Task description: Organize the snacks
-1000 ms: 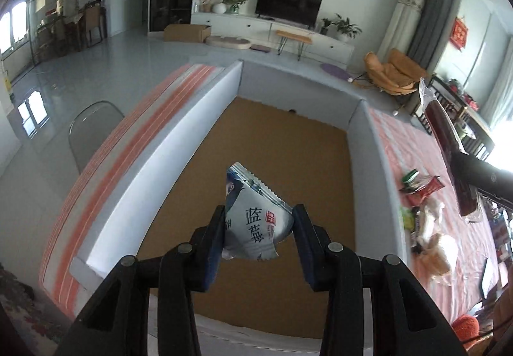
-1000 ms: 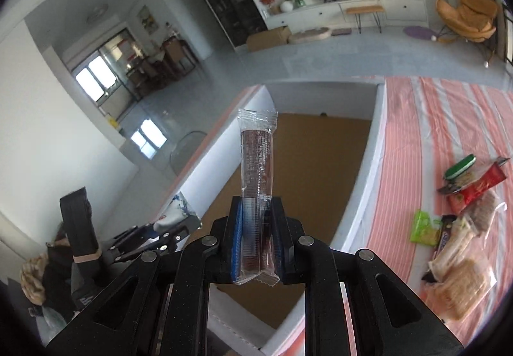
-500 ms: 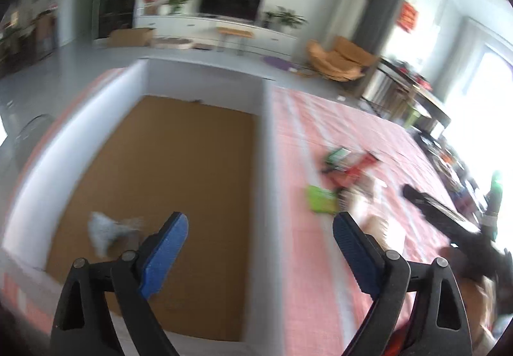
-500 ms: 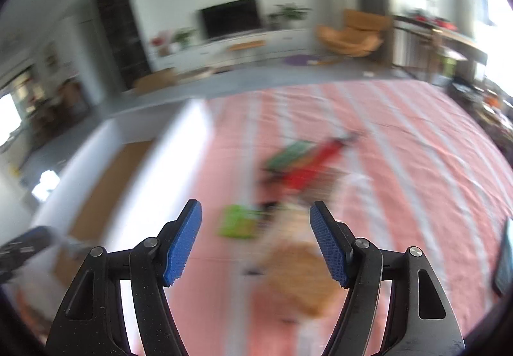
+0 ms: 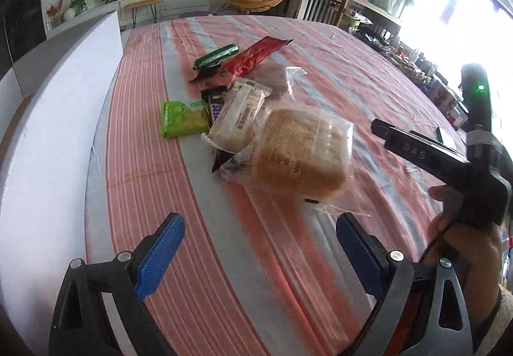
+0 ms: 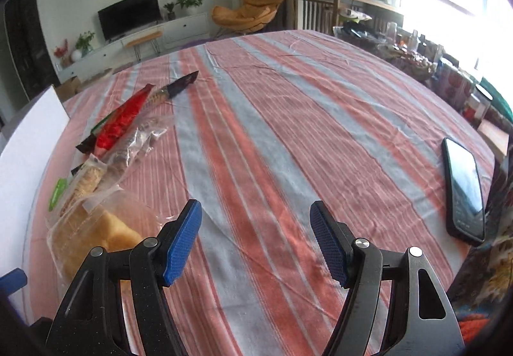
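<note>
A pile of snacks lies on the striped tablecloth (image 5: pixel 154 170). It holds a bagged bread loaf (image 5: pixel 301 154), a white cracker pack (image 5: pixel 239 114), a green packet (image 5: pixel 182 119), a dark Snickers bar (image 5: pixel 214 99), a red wrapper (image 5: pixel 256 54) and a green tube (image 5: pixel 216 55). My left gripper (image 5: pixel 258 255) is open and empty, just short of the bread. My right gripper (image 6: pixel 256 239) is open and empty over bare cloth, with the bread (image 6: pixel 93 234) to its left. The right gripper also shows in the left wrist view (image 5: pixel 426 157).
The white wall of the box (image 5: pixel 54 119) runs along the left of the table. A black phone (image 6: pixel 463 192) lies near the right table edge. Cluttered furniture stands beyond the table at right.
Both grippers dropped their snacks into the box, opened, and swung right from the box to over the snack pile on the tablecloth.
</note>
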Action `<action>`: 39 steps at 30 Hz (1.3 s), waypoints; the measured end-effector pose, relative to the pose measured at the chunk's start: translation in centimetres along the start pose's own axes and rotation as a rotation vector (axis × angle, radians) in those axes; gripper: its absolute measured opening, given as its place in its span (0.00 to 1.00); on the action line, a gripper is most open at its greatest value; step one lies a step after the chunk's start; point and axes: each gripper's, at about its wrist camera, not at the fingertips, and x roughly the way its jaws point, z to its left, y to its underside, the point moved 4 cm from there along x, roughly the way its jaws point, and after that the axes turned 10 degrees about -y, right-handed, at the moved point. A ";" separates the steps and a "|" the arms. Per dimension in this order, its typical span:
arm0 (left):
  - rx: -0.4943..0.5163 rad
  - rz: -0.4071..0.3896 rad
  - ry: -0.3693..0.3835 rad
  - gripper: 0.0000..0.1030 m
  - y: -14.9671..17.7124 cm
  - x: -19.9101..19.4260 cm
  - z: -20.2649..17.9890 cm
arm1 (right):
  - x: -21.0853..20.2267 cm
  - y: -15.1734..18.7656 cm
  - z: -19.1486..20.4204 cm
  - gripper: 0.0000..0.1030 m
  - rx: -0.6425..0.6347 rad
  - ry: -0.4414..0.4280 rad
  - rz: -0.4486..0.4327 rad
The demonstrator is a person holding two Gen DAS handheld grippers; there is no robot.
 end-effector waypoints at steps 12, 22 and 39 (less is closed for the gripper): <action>0.035 -0.060 -0.118 0.92 0.1 4.2 0.4 | 0.3 2.5 -0.6 0.71 0.043 0.037 0.050; 0.075 -0.047 -0.142 1.00 0.4 3.9 -0.2 | 1.3 3.4 -1.4 0.71 0.084 0.031 0.098; 0.078 -0.047 -0.146 1.00 0.3 4.0 -0.3 | 1.7 3.5 -1.1 0.80 0.044 0.049 0.116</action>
